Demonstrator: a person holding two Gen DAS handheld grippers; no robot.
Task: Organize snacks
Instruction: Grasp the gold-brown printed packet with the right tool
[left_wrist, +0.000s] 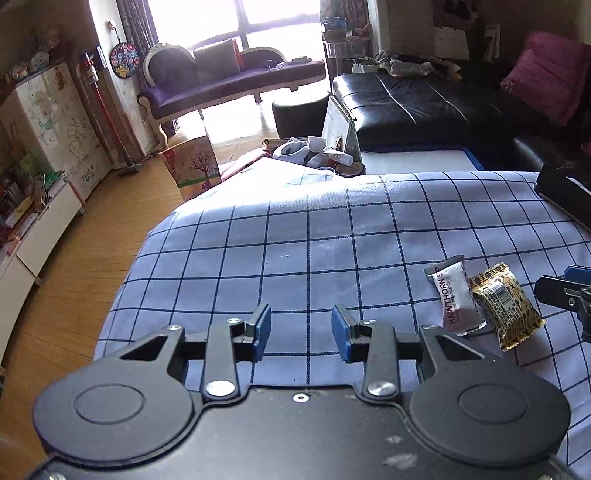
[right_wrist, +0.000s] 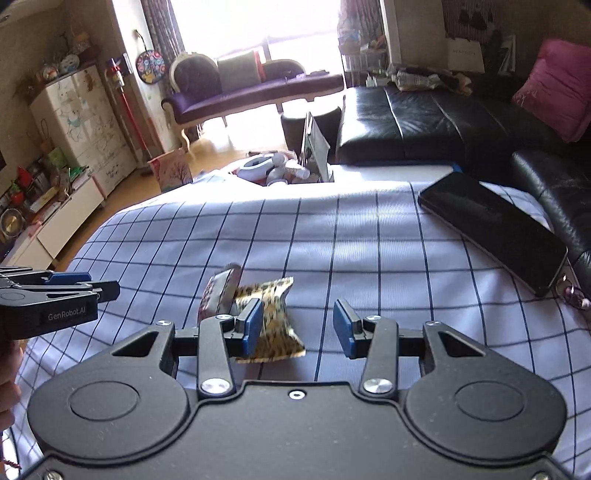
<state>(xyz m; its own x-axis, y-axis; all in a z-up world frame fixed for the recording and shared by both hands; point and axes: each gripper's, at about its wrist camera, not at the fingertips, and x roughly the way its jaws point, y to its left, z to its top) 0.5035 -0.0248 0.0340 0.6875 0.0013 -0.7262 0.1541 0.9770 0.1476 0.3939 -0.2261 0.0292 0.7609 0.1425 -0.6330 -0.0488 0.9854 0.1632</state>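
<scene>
Grippers, left and right, gape empty above gold snack.

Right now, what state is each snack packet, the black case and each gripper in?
Grey-white Hawthorns packet: sealed, lying flat on the checked cloth, touching the gold packet.
Gold-and-black patterned packet: sealed, lying flat, not gripped.
Long black case: closed, lying near the cloth's far edge.
Left gripper: open, empty, above the cloth.
Right gripper: open, empty, over the gold packet.
</scene>
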